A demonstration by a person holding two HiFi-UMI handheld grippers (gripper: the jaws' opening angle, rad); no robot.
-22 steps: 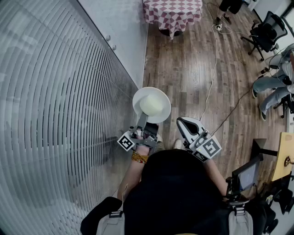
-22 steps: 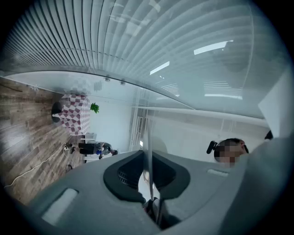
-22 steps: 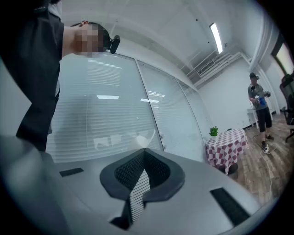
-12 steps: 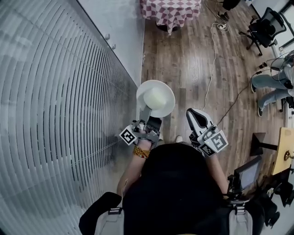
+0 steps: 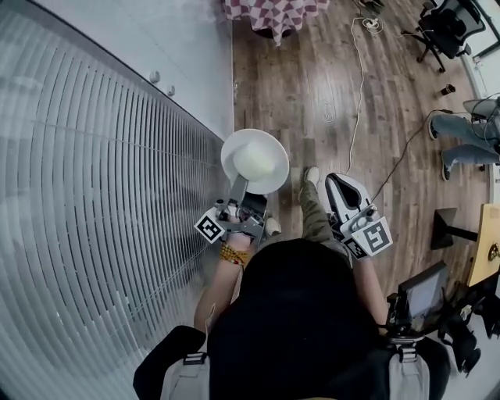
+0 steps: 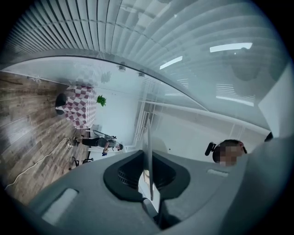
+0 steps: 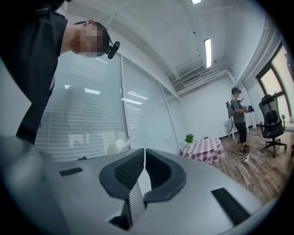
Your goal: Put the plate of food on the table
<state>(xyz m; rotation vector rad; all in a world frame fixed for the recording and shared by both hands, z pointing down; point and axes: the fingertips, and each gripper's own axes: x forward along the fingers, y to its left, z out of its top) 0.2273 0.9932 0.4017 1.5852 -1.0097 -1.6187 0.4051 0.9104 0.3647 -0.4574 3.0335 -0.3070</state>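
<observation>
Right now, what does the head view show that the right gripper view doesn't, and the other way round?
Head view only: the left gripper clamped on the rim of the plate, with pale food heaped on it, and a seated person's legs at the right edge. Right gripper view only: the jaws of the right gripper, together and empty, plus a potted plant, a ceiling light and a standing person. Both: the plate, the checkered table, the office chair and the blind-covered glass wall.

Head view looks steeply down, checkered table (image 5: pixel 275 14) far ahead; both gripper views face it, distant, shared.
</observation>
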